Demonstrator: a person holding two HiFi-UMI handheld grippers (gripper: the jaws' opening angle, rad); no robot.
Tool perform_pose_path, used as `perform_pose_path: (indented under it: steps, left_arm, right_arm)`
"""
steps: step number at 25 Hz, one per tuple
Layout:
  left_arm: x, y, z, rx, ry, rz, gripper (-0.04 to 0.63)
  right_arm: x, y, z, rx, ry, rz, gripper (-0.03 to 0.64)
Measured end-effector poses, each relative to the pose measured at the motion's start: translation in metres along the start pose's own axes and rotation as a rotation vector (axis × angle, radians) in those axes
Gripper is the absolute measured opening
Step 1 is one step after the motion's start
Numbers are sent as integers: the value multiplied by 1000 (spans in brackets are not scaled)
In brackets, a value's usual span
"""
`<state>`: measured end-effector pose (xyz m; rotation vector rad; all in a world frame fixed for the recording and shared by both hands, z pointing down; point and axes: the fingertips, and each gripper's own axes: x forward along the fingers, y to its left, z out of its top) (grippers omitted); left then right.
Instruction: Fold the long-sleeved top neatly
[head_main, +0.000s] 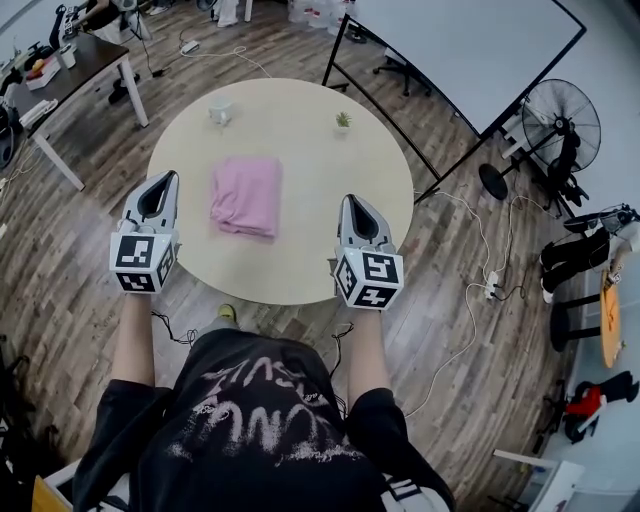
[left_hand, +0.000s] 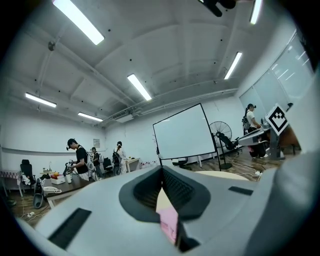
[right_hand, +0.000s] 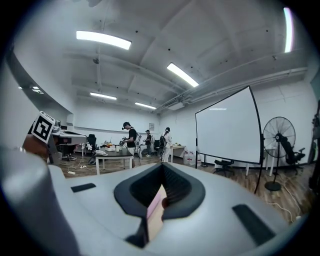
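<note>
Seemingly done: the top (head_main: 246, 196) lies folded in a pink rectangle at the middle of the table (head_main: 300, 130), mid-frame. The left gripper (head_main: 168, 178) and right gripper (head_main: 352, 202) flank it, both shut on nothing and clear of the cloth. One risk is a careless pass — a jaw tip catching the slightly uneven lower edge would likely drag the layers open.

Head view: overhead, steep downward, round table (head_main: 300, 130) mid-frame, left gripper (head_main: 166, 178) lower left, right gripper (head_main: 353, 200) lower right. Left gripper view, right gripper view: level, close behind own jaws, facing far room. All three share projection screen (head_main: 460, 50), fan (head_main: 560, 125).
</note>
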<state>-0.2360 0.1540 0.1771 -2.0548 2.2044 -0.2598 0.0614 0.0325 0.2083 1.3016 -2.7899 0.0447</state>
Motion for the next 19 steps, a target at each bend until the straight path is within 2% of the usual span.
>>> perform_pose_path:
  steps: [19]
  left_arm:
    - [15, -9, -6, 5, 19, -6, 11]
  right_arm:
    - [8, -22, 3, 7, -10, -22, 3]
